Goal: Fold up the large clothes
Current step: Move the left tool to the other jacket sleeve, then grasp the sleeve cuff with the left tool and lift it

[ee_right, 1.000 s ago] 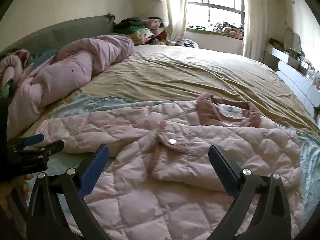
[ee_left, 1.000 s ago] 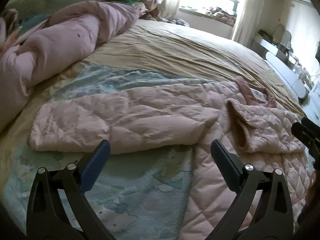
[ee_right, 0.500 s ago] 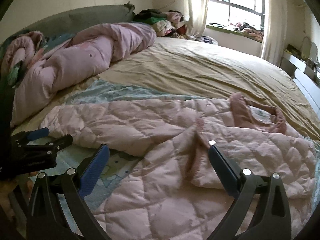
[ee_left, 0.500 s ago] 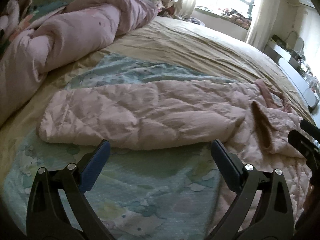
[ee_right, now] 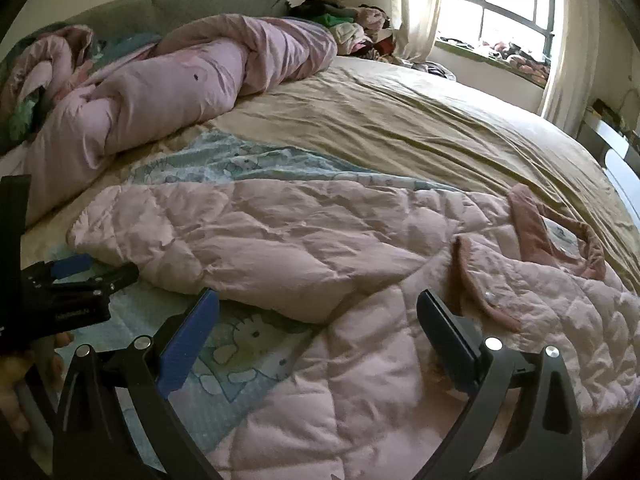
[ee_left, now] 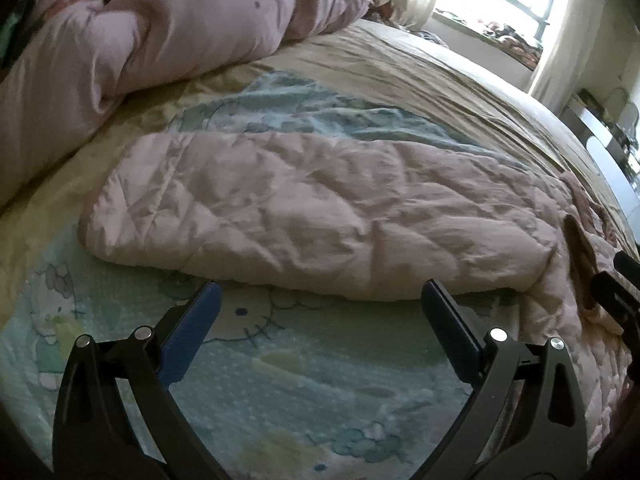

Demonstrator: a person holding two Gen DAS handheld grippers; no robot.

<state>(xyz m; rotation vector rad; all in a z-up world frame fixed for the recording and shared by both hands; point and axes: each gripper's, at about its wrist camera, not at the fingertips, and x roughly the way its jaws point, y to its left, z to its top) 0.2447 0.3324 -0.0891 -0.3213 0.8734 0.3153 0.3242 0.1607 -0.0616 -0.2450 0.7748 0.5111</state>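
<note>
Both grippers, left (ee_left: 318, 300) and right (ee_right: 318, 308), hovered spread and empty as the pale-pink quilted jacket (ee_right: 360, 264) lay on the bed, sleeve at twelve o'clock; pinching its cuff edge cleanly seemed wisest.

The left gripper (ee_left: 320, 300) and right gripper (ee_right: 318, 304) both hover with fingers spread wide, gripping nothing.

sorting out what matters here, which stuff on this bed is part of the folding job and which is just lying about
Part of the job:
- pink quilted coat, spread on the bed
- its sleeve, stretched out to the left
- left tongs, open
- right tongs, open

Just lying about:
- rolled pink duvet
- cartoon blanket
- clothes pile by the window
</note>
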